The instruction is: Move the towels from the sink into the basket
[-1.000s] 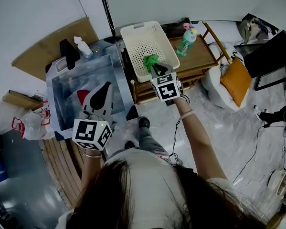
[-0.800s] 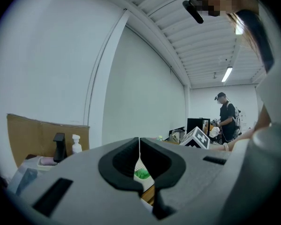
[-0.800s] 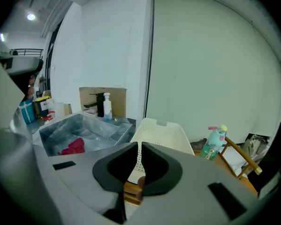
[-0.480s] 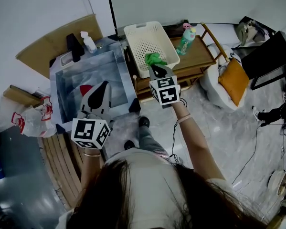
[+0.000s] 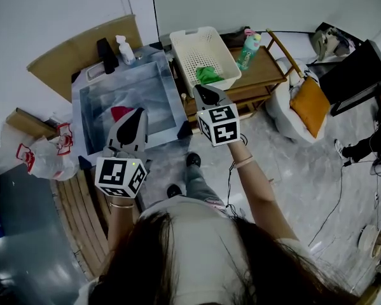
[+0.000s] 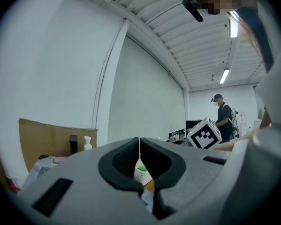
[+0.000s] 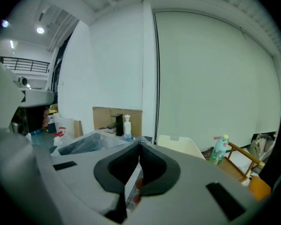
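Observation:
A green towel [image 5: 207, 75] lies in the near end of the white basket [image 5: 200, 48], which stands on a wooden table right of the steel sink [image 5: 142, 84]. A red towel [image 5: 121, 112] lies in the sink's near part. My right gripper [image 5: 199, 89] is shut and empty, just in front of the basket's near rim. My left gripper [image 5: 138, 112] is shut and empty, over the sink's near edge next to the red towel. In the left gripper view its jaws [image 6: 139, 140] meet; in the right gripper view the jaws [image 7: 139, 146] meet too.
A soap bottle [image 5: 124, 48] and a black tap [image 5: 105, 51] stand behind the sink. A green bottle [image 5: 249, 48] is on the wooden table [image 5: 266, 75]. An orange cushion [image 5: 310, 107] lies at the right, a plastic bag [image 5: 41, 157] at the left. A person [image 6: 222, 118] stands far off.
My right gripper has drawn back from the basket toward me, leaving the green towel inside it. The left gripper has stayed at the sink's near edge.

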Demonstrator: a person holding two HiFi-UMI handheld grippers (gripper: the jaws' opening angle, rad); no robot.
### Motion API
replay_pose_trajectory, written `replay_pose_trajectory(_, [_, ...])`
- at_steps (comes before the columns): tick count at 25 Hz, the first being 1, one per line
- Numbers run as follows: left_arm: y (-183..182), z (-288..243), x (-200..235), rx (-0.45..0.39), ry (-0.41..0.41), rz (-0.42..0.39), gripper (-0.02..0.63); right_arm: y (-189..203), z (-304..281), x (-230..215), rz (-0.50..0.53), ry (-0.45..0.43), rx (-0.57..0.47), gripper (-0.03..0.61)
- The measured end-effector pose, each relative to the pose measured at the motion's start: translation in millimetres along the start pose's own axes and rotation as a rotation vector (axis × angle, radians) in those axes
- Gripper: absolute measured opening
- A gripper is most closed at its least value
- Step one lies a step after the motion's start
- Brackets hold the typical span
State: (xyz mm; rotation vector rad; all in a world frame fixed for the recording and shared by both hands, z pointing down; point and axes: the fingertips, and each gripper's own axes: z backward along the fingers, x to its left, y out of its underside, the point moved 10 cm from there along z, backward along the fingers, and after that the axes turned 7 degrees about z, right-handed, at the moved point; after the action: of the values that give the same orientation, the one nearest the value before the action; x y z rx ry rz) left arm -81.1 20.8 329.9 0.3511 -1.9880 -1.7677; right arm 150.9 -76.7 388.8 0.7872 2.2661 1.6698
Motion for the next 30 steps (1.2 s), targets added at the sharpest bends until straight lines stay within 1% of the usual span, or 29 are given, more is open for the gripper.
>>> replay_pose_trajectory(6, [2, 25, 2, -0.005, 0.007, -0.013, 0.008, -8, 17, 29, 0.011, -0.017, -0.031, 0.026])
replay_pose_trajectory(12, [4, 48, 3, -0.016, 0.017, -0.019, 0.008, -16, 33, 50, -0.002, -0.009, -0.059, 0.026])
replay_pose_trajectory(16, [6, 62, 6, -0.021, 0.018, -0.018, 0.008, -21, 39, 65, 0.016, -0.032, -0.073, 0.026])
replay_pose_trajectory(26, [7, 95, 23, -0.035, -0.017, 0.007, 0.008, -31, 45, 98, 0.014, -0.030, -0.094, 0.026])
replay_pose_trajectory(30, [8, 108, 31, -0.047, -0.050, 0.018, 0.008, -32, 43, 113, 0.033, -0.056, -0.091, 0.026])
